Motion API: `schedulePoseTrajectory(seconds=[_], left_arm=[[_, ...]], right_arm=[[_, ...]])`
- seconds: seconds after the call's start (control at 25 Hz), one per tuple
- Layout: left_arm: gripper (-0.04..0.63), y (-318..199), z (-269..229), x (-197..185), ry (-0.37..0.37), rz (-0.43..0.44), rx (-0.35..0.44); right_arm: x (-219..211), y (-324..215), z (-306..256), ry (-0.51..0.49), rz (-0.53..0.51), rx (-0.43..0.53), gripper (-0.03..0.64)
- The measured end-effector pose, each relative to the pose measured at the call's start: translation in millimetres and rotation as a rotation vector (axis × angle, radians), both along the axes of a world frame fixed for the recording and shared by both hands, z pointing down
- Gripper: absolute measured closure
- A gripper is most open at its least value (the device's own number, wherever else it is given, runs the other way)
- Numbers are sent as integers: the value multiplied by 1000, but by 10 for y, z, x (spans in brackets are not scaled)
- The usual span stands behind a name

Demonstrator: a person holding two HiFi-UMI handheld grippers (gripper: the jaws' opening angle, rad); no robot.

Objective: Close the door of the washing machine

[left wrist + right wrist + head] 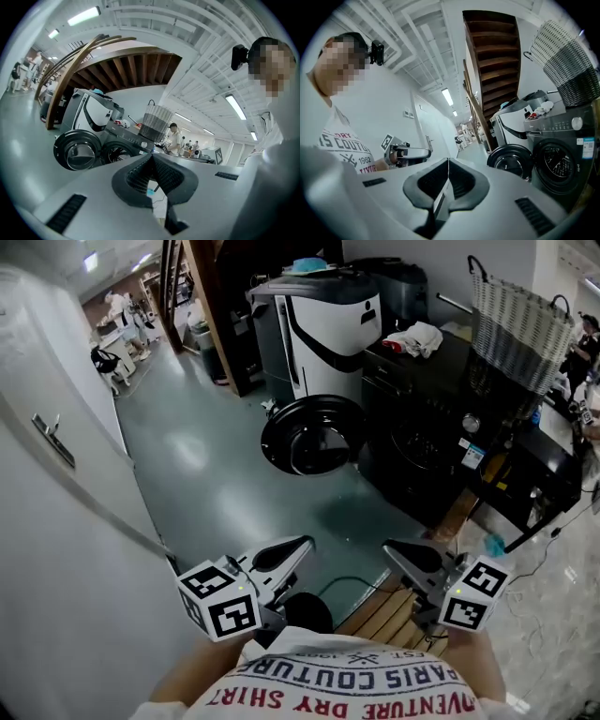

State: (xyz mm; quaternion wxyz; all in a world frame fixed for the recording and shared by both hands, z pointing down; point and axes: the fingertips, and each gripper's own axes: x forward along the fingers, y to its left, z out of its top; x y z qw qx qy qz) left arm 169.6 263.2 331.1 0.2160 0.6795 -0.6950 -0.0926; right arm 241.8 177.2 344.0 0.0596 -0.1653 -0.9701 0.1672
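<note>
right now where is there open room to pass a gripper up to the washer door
Free: the green floor between the white wall on the left and the open door, and the stretch just this side of that door. Crowded: the washing machine top, carrying a cloth and a wicker basket.

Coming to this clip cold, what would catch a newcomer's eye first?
The round black door of the dark washing machine stands swung wide open, mid-frame in the head view. A tall wicker basket sits on the machine's top at upper right. The left gripper and right gripper are low near the person's body, well short of the door, jaws together and empty.
</note>
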Motion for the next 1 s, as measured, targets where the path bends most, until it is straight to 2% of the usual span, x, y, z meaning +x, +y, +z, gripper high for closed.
schedulePoseTrajectory(seconds=[0.2, 0.36, 0.6, 0.72, 0.8, 1.0], left_arm=[[571, 64, 140, -425, 34, -54, -17], [571, 24, 393, -839, 96, -79, -55], [571, -151, 585, -1768, 164, -101, -84], [571, -183, 549, -2215, 199, -108, -109], [571, -174, 452, -2515, 196, -107, -128], [571, -91, 167, -3089, 189, -128, -149]], right_arm=[[-459, 29, 152, 39, -36, -29, 594], [-872, 24, 412, 112, -71, -47, 594], [-1774, -128, 655, 218, -76, -61, 594], [-2241, -181, 575, 269, -67, -76, 594], [-2518, -210, 467, 294, -55, -70, 594], [-2918, -222, 202, 331, -33, -38, 594]])
